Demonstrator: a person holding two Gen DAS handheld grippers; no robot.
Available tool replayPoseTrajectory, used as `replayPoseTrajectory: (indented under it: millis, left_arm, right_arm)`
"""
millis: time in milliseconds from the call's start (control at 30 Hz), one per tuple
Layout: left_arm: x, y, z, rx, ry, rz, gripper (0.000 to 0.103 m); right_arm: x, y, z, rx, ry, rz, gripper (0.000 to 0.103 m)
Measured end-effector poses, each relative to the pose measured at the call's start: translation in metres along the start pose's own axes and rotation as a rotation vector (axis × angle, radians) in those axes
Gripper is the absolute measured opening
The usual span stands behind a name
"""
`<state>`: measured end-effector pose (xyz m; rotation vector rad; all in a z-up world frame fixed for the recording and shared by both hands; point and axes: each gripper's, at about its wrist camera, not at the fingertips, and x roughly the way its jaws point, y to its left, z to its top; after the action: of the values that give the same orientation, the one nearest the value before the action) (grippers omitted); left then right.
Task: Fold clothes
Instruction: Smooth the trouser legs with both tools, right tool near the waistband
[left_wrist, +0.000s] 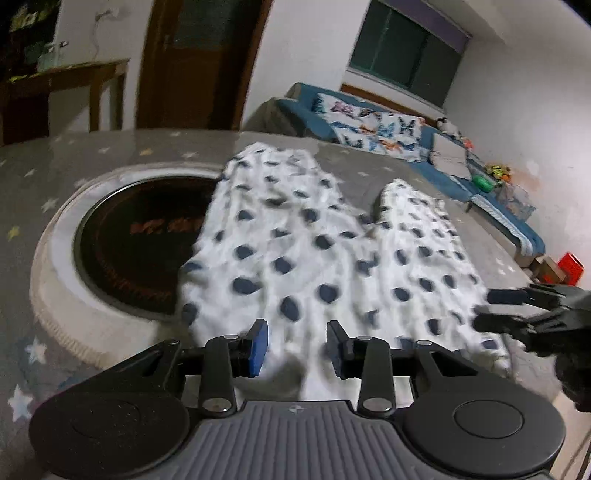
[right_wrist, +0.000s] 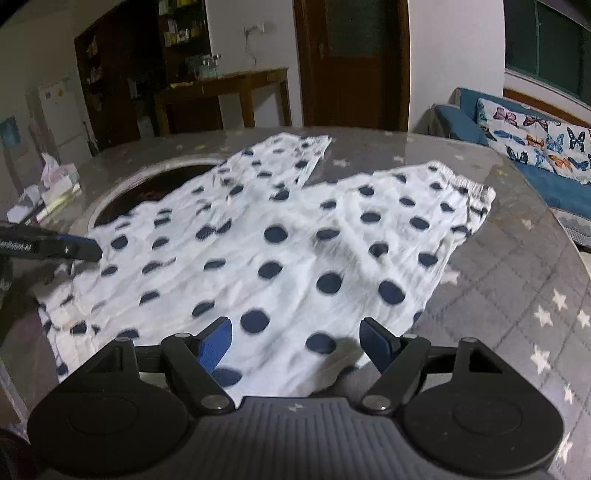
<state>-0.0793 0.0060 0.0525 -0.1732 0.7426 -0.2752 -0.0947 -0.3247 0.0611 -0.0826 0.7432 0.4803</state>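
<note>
Left tongs: jaws apart, hovering over near hem of garment, gripping nothing. Right tongs: jaws apart, wider gap, over near edge at garment's 5 o'clock corner, holding nothing.

Polka-dot trousers: white with dark dots, spread flat on surface, legs running toward 12 o'clock, apart in V. One leg overlaps round inset hotplate at 9 o'clock.

Progress judgement: no fold visible; legs not brought together, garment single-layer as far as visible. All folding remains.
</note>
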Motion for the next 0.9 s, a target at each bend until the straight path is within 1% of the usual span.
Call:
replayPoseTrajectory:
  millis: [100, 167, 333, 467, 600, 700, 800, 900]
  left_arm:
    - [0.0, -0.02, 0.003, 0.037, 0.001, -0.049, 0.038]
    - [0.003, -0.035, 0.003, 0.063, 0.016, -0.088, 0.038]
    - [0.018, -0.068, -0.006, 0.126, 0.078, -0.179, 0.038]
    - [0.025, -0.085, -0.016, 0.178, 0.11, -0.214, 0.038]
    - [0.032, -0.102, -0.026, 0.23, 0.141, -0.248, 0.038]
    - [0.037, -0.115, -0.034, 0.269, 0.165, -0.273, 0.038]
    - [0.038, -0.116, -0.034, 0.276, 0.166, -0.28, 0.04]
    - [0.039, -0.117, -0.031, 0.275, 0.162, -0.29, 0.04]
  right_arm:
    - [0.005, -0.008, 0.003, 0.016, -0.008, 0.003, 0.078]
    - [0.009, -0.014, 0.005, 0.027, -0.009, 0.005, 0.078]
    - [0.016, -0.027, 0.013, 0.042, -0.024, 0.012, 0.078]
    - [0.021, -0.037, 0.024, 0.047, -0.037, 0.009, 0.077]
    - [0.033, -0.049, 0.024, 0.064, -0.008, -0.032, 0.076]
    - [0.035, -0.057, 0.023, 0.062, -0.006, -0.042, 0.075]
    - [0.033, -0.062, 0.031, 0.05, -0.015, -0.052, 0.075]
    - [0.039, -0.068, 0.047, 0.03, -0.031, -0.055, 0.075]
